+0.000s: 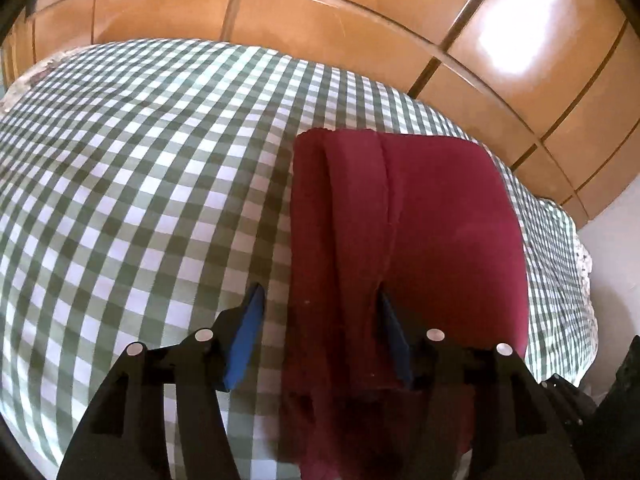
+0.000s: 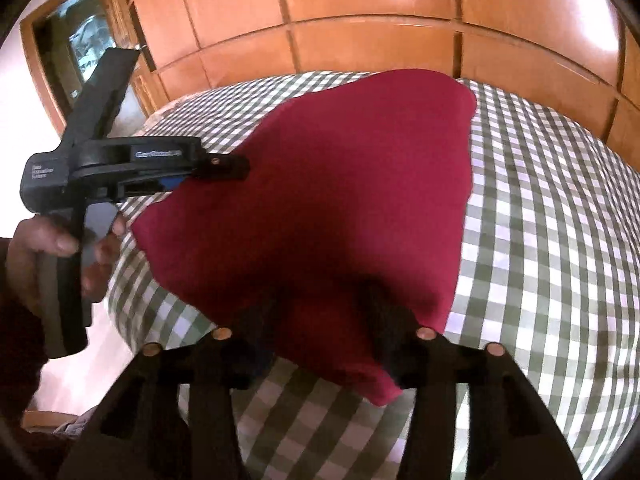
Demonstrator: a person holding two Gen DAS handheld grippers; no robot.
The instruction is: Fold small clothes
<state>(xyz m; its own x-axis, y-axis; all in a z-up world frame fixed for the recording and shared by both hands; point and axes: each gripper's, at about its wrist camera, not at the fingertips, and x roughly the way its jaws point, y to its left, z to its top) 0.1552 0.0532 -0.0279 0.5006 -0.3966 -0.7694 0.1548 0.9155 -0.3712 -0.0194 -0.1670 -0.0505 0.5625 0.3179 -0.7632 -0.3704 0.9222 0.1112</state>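
**Nearly squared: one more fold to set up on the red garment**

Here the red garment [image 1: 400, 240] lies folded on the checked bedspread [image 1: 140, 200], right of centre in my left wrist view and mid-frame in my right wrist view, with the wooden wardrobe [image 1: 360, 12] behind it along the top.

My left gripper [image 1: 320, 320] hangs over the garment's near-left edge with its jaws spread. One blue pad [image 1: 248, 336] stands over bare checks and the other sits on the red cloth; a layered strip of fabric lies between them, but I see nothing pressed. My right gripper [image 2: 320, 320] is at the bottom-centre corner of the cloth. Its fingertips are in deep shadow there, jaws apart with fabric between them; I cannot tell whether they bite.

To do this step well, I judge both sets of jaws should take every layer at the edge, not just the top one, and close at matching spots, so the cloth lifts evenly and the crease lands straight. The loose layers at the left could slip out otherwise.

Both grippers tilt steeply down toward the bed. In the right wrist view my hand [image 2: 60, 248] grips the left tool's handle at the left of the frame, its nose reaching rightward onto the cloth's edge.
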